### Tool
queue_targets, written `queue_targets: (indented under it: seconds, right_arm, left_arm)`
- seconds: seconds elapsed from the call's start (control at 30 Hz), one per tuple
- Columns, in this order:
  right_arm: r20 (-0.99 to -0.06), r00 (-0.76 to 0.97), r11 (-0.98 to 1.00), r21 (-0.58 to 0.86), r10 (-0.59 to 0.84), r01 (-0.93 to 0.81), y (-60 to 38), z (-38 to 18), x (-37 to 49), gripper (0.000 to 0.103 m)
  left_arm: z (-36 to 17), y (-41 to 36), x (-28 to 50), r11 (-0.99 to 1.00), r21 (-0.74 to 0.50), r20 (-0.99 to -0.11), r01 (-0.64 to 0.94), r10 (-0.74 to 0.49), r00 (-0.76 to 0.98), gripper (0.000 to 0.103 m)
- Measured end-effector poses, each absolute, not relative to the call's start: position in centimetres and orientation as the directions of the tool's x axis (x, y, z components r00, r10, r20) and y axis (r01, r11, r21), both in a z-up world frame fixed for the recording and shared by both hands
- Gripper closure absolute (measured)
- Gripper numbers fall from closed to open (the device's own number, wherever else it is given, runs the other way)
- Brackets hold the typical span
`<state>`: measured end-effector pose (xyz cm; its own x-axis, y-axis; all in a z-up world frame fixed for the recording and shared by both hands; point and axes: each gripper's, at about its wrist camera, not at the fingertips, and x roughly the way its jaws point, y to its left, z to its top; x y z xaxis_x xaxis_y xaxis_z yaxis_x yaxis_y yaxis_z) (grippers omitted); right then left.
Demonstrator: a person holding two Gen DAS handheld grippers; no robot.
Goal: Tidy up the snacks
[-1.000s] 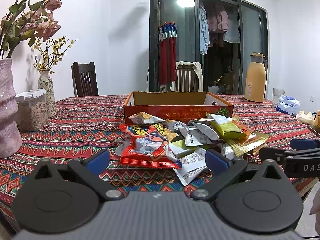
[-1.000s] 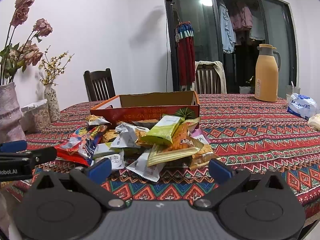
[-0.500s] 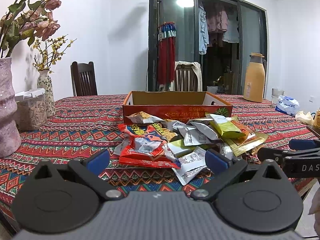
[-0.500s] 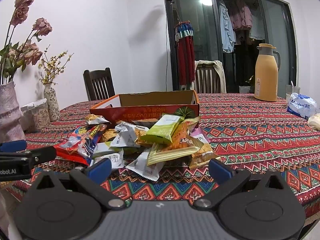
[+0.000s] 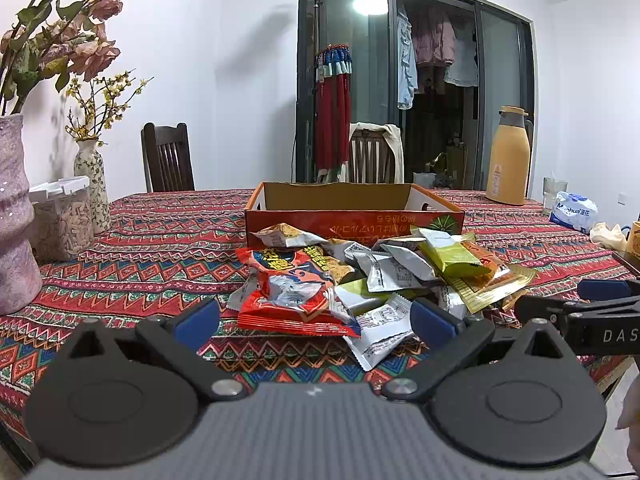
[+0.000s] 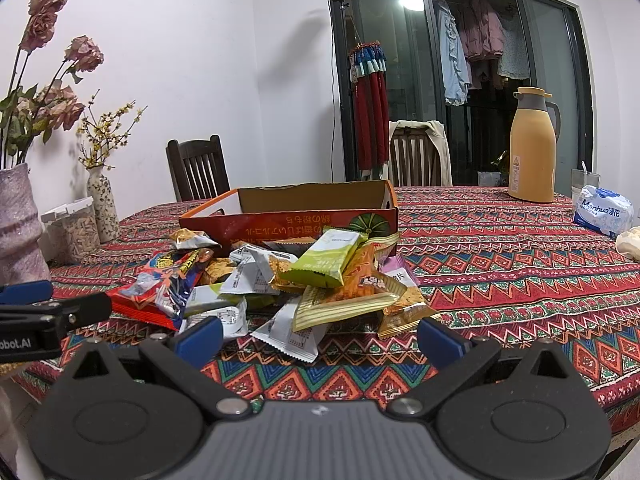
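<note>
**Loose pile, two empty claws: the risk is a scattered heap**

Across the middle of both frames lies a heap of crinkly foil and plastic snack packets (image 5: 372,276), piled loosely on the red zigzag-patterned cloth of the worktop (image 5: 160,248), just in front of the open orange cardboard box (image 5: 352,210), which looks empty from this low angle.

The packets overlap and lean on one another, so pulling one from low in the stack would likely drag its neighbours toward the near edge. The glossy red packet (image 5: 296,292) may slip from a shallow pinch.

The left claw (image 5: 316,318) hovers low at the near edge, level, fingers spread wide, holding nothing. The right claw (image 6: 320,338) sits beside it, likewise wide and empty, both aimed at the heap.
</note>
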<state>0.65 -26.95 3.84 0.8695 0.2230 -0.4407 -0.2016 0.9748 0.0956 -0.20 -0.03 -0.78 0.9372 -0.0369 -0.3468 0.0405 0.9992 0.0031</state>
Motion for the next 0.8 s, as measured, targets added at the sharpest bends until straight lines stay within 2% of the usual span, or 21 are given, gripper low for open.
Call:
queue_targets:
  seconds: [0.8]
  right_arm:
    - [-0.442, 0.869, 0.975, 0.096, 0.224, -0.202, -26.9, 3.86, 0.66, 0.0]
  left_arm:
    - [-0.85, -0.33, -0.26, 0.999, -0.003, -0.345, 0.043, -0.042, 0.938, 0.0]
